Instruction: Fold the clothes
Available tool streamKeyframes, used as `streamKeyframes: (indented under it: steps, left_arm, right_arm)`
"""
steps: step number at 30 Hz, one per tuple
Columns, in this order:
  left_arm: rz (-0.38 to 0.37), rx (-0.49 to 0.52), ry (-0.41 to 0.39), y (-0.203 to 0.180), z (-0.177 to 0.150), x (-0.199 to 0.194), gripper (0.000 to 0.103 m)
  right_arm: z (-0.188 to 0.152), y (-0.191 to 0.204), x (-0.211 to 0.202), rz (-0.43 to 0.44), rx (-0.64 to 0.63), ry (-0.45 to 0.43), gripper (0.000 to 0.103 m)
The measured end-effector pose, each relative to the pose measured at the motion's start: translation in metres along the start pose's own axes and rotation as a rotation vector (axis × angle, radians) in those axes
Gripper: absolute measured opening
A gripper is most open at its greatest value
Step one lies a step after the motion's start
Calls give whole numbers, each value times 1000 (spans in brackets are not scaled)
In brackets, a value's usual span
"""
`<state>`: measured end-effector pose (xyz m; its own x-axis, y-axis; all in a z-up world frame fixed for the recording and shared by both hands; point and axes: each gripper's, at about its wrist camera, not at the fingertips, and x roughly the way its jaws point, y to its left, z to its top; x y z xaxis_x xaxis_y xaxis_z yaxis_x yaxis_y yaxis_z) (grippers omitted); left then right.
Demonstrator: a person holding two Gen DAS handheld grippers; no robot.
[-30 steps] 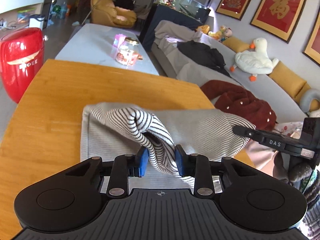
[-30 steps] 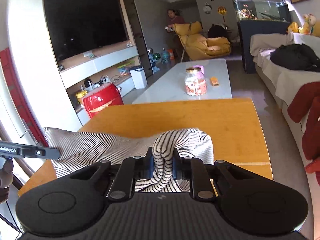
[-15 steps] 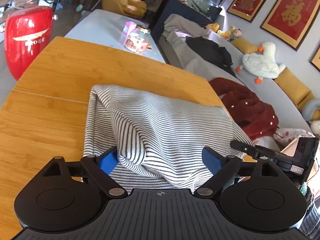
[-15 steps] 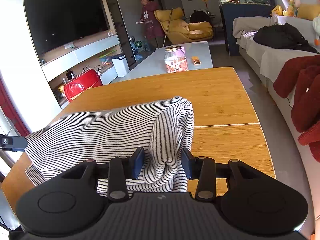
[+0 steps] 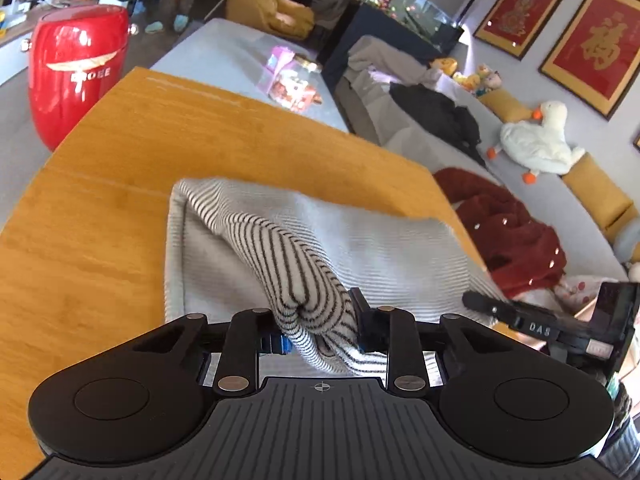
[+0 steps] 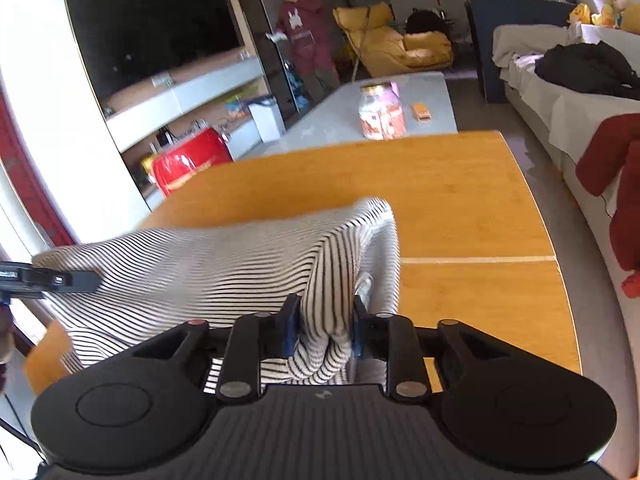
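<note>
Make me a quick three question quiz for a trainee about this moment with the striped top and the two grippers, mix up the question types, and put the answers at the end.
1. True or false: the left gripper is shut on the striped top.
2. What does the top lie on? A) the sofa B) the wooden table C) the floor
3. Fill in: on the grey table beyond stands a ____ with a gold lid.

Key: 1 true; both grippers pinch bunched fabric, the right gripper too. 2 B. 3 jar.
</note>
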<state>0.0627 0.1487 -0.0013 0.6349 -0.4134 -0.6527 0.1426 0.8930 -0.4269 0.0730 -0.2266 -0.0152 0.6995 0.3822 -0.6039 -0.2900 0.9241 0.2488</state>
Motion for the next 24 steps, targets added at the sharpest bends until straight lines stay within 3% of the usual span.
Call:
streamKeyframes:
  steps: [1, 2, 3, 7, 10, 12, 14, 17, 20, 24]
  left_arm:
    - [30, 15, 18, 1, -6, 3, 39]
    - [61, 31, 24, 3, -11, 4, 50]
    - [75, 39, 17, 5, -14, 1, 54]
    - [77, 28, -41, 9, -6, -27, 61]
    - [40, 59, -129, -3, 1, -58, 82]
    - [-19, 79, -153, -14, 4, -65, 89]
    - [-88, 89, -150, -23, 6, -65, 96]
    - [-207, 41, -33, -30, 5, -33, 98]
    - [-248, -12, 111, -29, -1, 14, 98]
    - [-229, -8, 93, -25, 9, 41, 103]
  right_arm:
    - [-4, -2, -2, -19, -1, -12, 59]
    - [-5, -4, -5, -42, 0, -16, 66]
    - [-5, -5, -9, -63, -2, -24, 75]
    - [1, -2, -24, -162, -58, -74, 86]
    - [13, 5, -33, -183, -89, -142, 95]
    - [23, 8, -31, -171, -88, -166, 103]
    - [33, 12, -22, -165, -92, -170, 103]
    - [39, 18, 9, -207, -147, -102, 103]
    - [29, 24, 35, -270, -240, -44, 103]
    - [14, 21, 30, -268, -202, -58, 103]
